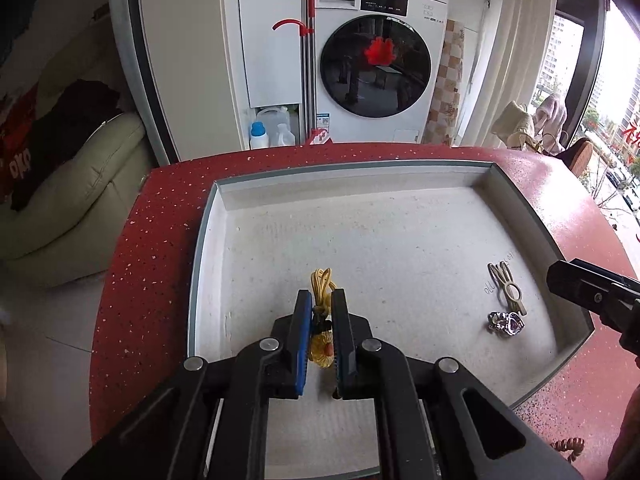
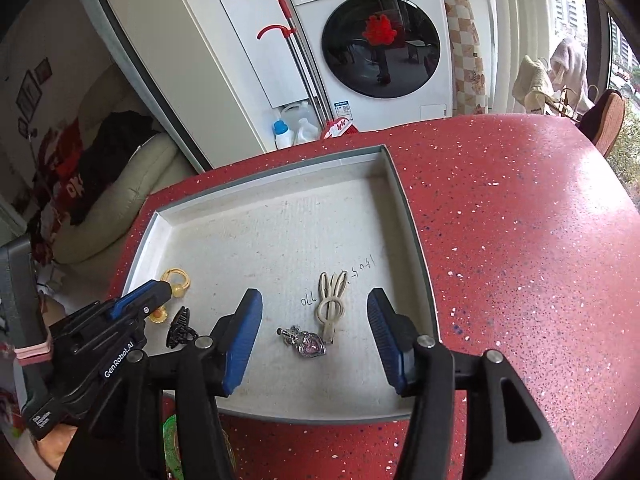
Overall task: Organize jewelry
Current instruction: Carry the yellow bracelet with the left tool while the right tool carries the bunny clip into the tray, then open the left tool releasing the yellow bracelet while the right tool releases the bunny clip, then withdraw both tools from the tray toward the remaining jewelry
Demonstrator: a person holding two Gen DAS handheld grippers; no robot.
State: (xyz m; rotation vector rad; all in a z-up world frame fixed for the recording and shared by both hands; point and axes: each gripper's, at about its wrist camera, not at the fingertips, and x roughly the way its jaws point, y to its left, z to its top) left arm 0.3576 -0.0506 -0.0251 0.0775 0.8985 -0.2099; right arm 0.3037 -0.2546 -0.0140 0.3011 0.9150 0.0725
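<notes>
My left hand-held gripper (image 1: 322, 322) sits low over the near left part of the shallow white tray (image 1: 344, 170), its blue-padded fingers drawn close on either side of a yellow hair tie (image 1: 321, 292) with a flower charm. From the left wrist view the elastic loops poke out past the fingertips and the amber flower shows between the pads; I read that as clenched on the hair tie, though I cannot tell how firmly the pads press it. In the right wrist view the same piece shows at the tip of that gripper, with a small black claw clip (image 2: 181, 326) lying just beside it on the tray floor.

My right hand-held gripper (image 2: 315, 322) hovers above the tray's near right part with its fingers spread wide, released and holding nothing. Between and just ahead of them lie a cream bunny-ear hair clip (image 2: 331, 300) and a silver heart pendant (image 2: 306, 342) with a pink stone; the two are touching or nearly so at the clip's near end. Some handwriting marks the tray floor beside the clip.

The tray rests on a red speckled tabletop (image 2: 520, 240). Beyond it stand a white Panasonic washing machine (image 2: 376, 40) and a red-handled mop (image 2: 292, 60).
</notes>
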